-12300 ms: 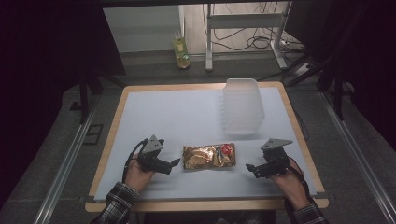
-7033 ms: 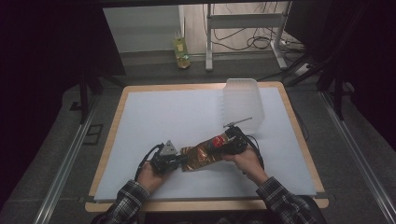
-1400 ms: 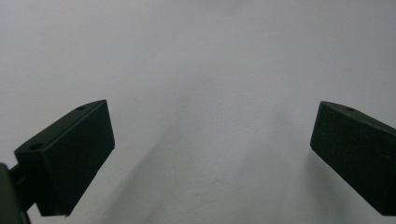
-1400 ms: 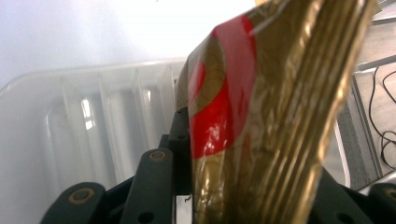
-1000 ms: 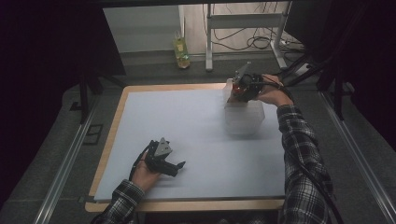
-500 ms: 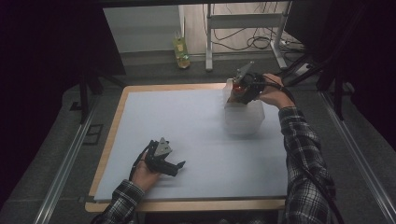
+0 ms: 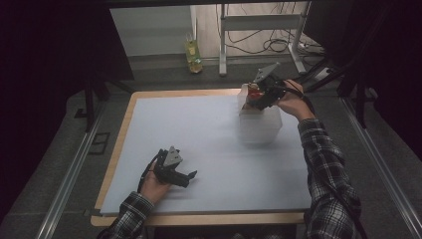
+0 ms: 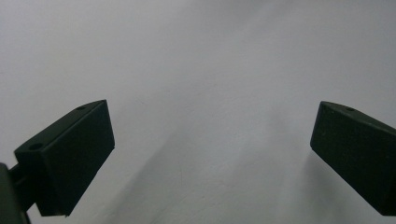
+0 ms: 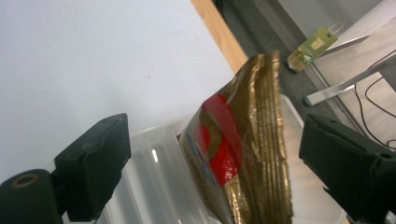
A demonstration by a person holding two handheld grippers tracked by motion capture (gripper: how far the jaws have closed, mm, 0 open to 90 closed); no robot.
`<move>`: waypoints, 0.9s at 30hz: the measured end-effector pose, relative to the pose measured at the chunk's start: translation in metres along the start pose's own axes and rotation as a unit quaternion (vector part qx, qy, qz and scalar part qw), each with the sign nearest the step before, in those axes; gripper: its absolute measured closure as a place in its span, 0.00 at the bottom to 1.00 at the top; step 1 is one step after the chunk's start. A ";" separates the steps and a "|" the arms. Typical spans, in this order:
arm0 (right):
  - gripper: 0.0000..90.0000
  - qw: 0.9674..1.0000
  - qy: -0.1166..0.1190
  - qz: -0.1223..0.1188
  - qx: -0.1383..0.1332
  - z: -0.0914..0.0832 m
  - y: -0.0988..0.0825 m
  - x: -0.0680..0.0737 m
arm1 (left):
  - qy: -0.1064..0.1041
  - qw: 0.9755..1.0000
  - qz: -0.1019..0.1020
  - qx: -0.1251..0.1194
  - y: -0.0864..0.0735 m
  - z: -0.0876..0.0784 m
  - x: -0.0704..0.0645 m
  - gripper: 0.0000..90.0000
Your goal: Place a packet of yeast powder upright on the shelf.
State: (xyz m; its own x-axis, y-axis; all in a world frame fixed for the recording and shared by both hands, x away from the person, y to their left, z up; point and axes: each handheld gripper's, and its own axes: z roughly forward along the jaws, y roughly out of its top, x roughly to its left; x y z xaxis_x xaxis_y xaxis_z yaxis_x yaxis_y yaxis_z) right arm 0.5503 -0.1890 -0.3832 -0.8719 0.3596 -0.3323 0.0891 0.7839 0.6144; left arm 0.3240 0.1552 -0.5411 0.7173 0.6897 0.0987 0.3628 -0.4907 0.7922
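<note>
right gripper [image 7: 256, 97]: over the clear bin [image 7: 259, 127] at the worktop's [image 7: 199, 129] far right edge; fingers now spread, half a second ago still carrying.
snack pouch [image 9: 236, 154]: gold and red, standing on edge in the bin mouth, free between the fingers.
left gripper [image 7: 186, 177]: unmoved near the front left corner, fingers spread, empty.
meaning: drop looks done; retreat likely next.
</note>
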 end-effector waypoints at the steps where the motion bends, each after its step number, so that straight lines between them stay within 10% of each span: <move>1: 0.09 1.000 -0.001 0.008 -0.006 -0.001 0.000 0.000 | 0.000 1.000 0.000 0.001 0.000 0.000 0.000 0.00; 27: 0.07 0.993 -0.014 0.095 -0.063 -0.018 0.005 0.016 | 0.000 1.000 0.000 0.000 0.000 -0.001 0.000 0.00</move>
State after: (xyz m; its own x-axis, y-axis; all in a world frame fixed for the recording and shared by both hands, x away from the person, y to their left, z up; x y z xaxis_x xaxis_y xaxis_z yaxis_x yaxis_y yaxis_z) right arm 0.5281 -0.1887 -0.3728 -0.8314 0.5099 -0.2209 0.1878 0.6320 0.7519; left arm 0.3237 0.1555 -0.5407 0.7167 0.6904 0.0987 0.3632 -0.4903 0.7923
